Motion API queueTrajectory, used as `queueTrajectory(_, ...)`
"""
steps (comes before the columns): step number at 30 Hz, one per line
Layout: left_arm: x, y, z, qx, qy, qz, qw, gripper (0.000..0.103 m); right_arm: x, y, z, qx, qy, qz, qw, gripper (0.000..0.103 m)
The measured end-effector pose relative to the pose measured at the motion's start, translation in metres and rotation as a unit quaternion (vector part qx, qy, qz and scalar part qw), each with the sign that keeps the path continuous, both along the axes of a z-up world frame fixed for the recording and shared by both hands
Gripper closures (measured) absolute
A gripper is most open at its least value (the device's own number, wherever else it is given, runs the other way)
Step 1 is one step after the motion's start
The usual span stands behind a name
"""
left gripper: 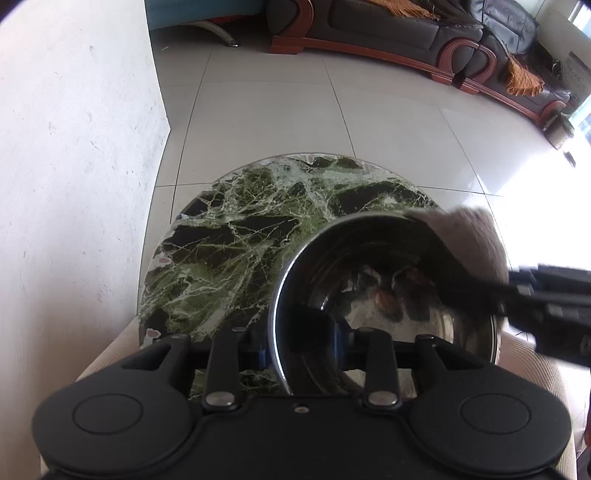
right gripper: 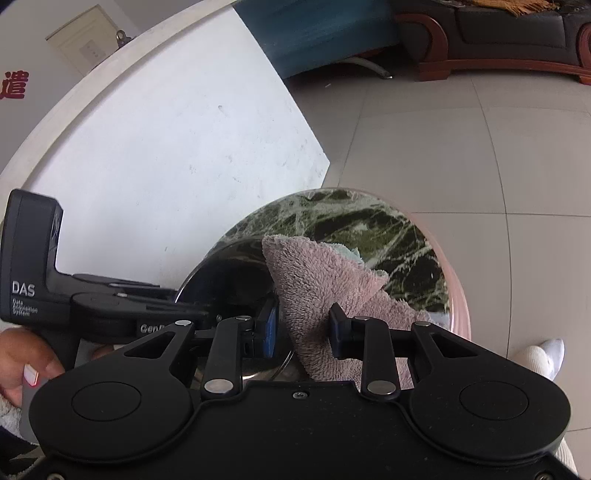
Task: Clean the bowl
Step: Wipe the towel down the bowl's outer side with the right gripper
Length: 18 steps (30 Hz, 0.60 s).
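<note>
The left gripper point(left gripper: 295, 332) pinches the near rim of the shiny metal bowl point(left gripper: 384, 280), one finger inside and one outside. The right gripper point(right gripper: 303, 328) squeezes a fluffy pink cloth point(right gripper: 325, 284) between its fingers. The cloth hangs over the bowl's rim, on the far right side from the left fingers. The bowl sits on the near part of a round green marble table point(left gripper: 236, 236). Past the fingers the tabletop is bare up to its round far edge. Beyond it lie grey floor tiles point(left gripper: 295, 110) and a dark sofa point(left gripper: 406, 26).
</note>
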State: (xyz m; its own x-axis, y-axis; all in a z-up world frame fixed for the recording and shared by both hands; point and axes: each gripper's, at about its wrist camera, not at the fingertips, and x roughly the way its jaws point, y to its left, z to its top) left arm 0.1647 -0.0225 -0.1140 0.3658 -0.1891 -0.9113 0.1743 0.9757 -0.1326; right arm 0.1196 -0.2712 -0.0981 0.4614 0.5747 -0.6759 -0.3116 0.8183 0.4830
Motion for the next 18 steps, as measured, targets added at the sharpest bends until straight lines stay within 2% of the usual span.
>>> queueTrajectory(6,0.001,-0.001,0.0,-0.001,0.003,0.003,1.0,0.073,0.021,0.01,-0.002,0.013,-0.006,0.008,1.0,0.075)
queueTrajectory(14,-0.001,-0.001,0.001,0.0,-0.002,0.005,1.0,0.073,-0.016,-0.006,-0.009,0.009,0.015,-0.003,1.0,0.075)
queueTrajectory(18,-0.001,-0.003,0.001,0.005,-0.004,0.001,1.0,0.072,-0.019,-0.005,-0.007,0.001,0.014,0.002,1.0,0.075)
